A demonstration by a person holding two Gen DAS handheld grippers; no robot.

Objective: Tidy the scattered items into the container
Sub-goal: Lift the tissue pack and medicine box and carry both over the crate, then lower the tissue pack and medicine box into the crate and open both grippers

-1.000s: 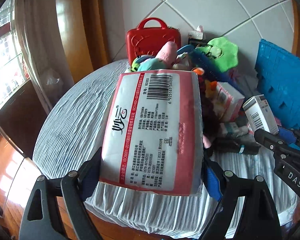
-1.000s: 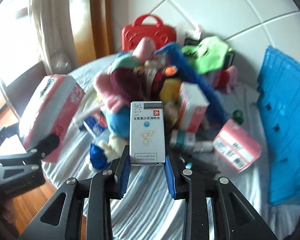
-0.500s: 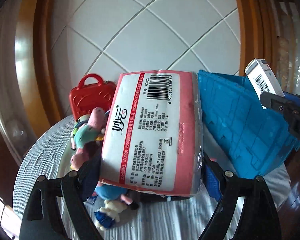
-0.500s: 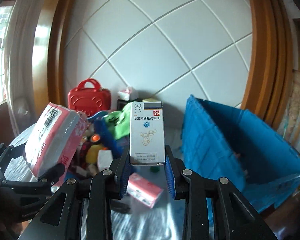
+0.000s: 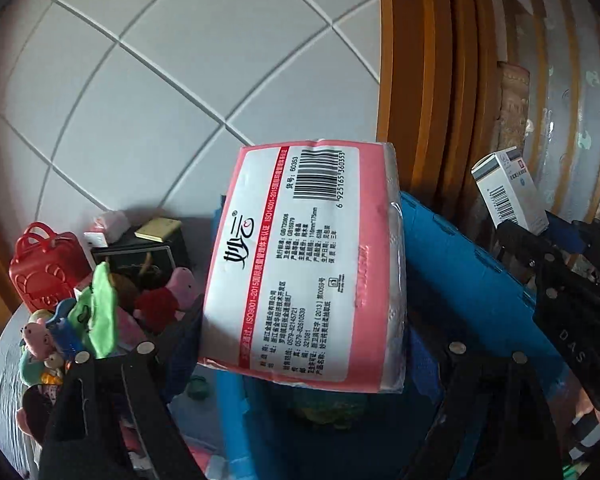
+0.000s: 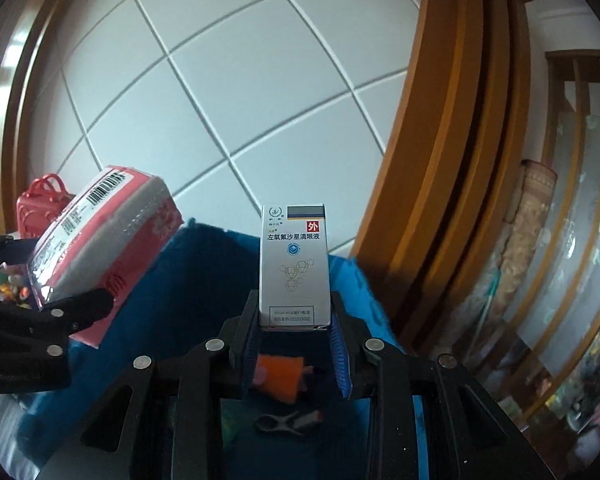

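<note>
Blue plastic crate (image 6: 188, 280) already held an orange toy (image 6: 278, 376) and a clip, while the left gripper (image 5: 300, 344) pinched a pink tissue pack (image 5: 304, 260) and the right gripper (image 6: 294, 332) a white eye-drop carton (image 6: 294, 264) above it, toys (image 5: 80, 320) left heaped on the table.

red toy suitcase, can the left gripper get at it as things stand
Probably not: the left gripper is shut on the tissue pack, and the red toy suitcase sits behind piled plush toys.
</note>
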